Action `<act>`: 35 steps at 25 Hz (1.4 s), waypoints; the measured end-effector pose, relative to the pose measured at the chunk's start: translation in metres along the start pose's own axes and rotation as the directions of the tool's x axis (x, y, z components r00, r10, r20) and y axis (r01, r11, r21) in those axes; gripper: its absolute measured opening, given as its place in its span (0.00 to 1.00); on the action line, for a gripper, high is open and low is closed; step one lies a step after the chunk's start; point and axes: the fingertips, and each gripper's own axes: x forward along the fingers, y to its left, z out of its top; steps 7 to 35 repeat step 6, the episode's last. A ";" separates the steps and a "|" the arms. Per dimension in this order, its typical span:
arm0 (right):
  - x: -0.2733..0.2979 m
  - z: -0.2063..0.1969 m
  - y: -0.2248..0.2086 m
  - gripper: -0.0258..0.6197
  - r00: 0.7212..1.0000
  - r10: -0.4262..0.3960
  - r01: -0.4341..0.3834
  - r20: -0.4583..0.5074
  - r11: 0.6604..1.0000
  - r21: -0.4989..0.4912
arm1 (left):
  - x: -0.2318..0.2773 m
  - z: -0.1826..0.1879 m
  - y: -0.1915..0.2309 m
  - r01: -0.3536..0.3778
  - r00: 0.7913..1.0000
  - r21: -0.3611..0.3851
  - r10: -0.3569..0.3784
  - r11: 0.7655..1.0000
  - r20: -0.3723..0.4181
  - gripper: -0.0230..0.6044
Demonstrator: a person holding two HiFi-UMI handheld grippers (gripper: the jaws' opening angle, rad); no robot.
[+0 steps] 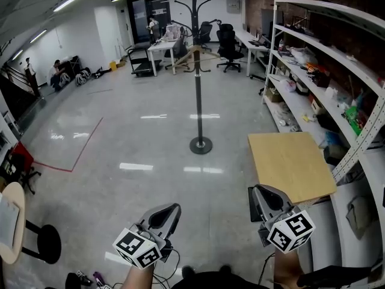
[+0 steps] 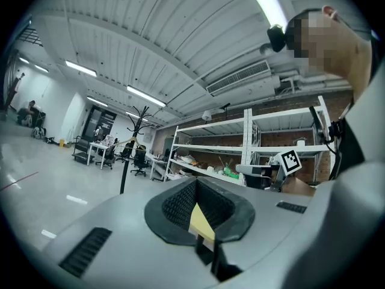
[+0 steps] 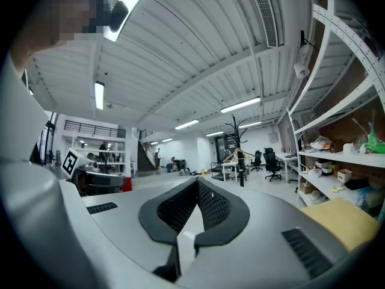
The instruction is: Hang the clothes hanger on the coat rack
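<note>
Left fingers: we see the left gripper (image 1: 171,211) clenched. Its black ribbed pads meet in a V with nothing between them.
Right fingers: the right gripper (image 1: 260,191) is clenched the same way and is empty.
Gripper bodies: both have smooth grey shells and point level toward 12 o'clock. They sit side by side and well apart.
Clothes hanger: the clothes hanger (image 1: 183,58) hangs high on the coat rack (image 1: 198,95), far off at 12 o'clock from both grippers. It is pale wood and triangular.
Hanger axis: its long axis runs roughly 9 to 3 o'clock in the head view, and the 3 o'clock end looks a little higher. The hook end points up into the rack's arms.
Coat rack: a slim black pole on a round base, with curved hooks at the crown.
Open room: the glossy grey floor (image 1: 132,137) lies bare between us and the rack.
Edges: a plain wooden board (image 1: 292,164) sits just past the right gripper at 1 o'clock. White metal shelving (image 1: 337,47) lines the 3 o'clock side. A black stool (image 1: 42,242) stands at 9 o'clock.
</note>
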 end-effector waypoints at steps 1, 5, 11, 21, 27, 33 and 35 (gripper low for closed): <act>0.000 -0.001 0.001 0.05 1.000 -0.005 0.005 -0.004 1.000 -0.002 | -0.001 0.001 0.002 0.000 1.000 -0.001 0.000 1.000 0.003 0.04; 0.003 -0.003 0.011 0.05 1.000 0.000 0.000 -0.019 1.000 -0.004 | -0.010 0.002 0.009 -0.014 1.000 -0.018 0.014 1.000 0.010 0.04; 0.003 -0.004 0.014 0.05 1.000 0.003 -0.003 -0.022 1.000 -0.005 | -0.012 0.003 0.010 -0.017 1.000 -0.023 0.017 1.000 0.013 0.04; 0.003 -0.004 0.014 0.05 1.000 0.003 -0.003 -0.022 1.000 -0.005 | -0.012 0.003 0.010 -0.017 1.000 -0.023 0.017 1.000 0.013 0.04; 0.003 -0.004 0.014 0.05 1.000 0.003 -0.003 -0.022 1.000 -0.005 | -0.012 0.003 0.010 -0.017 1.000 -0.023 0.017 1.000 0.013 0.04; 0.003 -0.004 0.014 0.05 1.000 0.003 -0.003 -0.022 1.000 -0.005 | -0.012 0.003 0.010 -0.017 1.000 -0.023 0.017 1.000 0.013 0.04; 0.003 -0.004 0.014 0.05 1.000 0.003 -0.003 -0.022 1.000 -0.005 | -0.012 0.003 0.010 -0.017 1.000 -0.023 0.017 1.000 0.013 0.04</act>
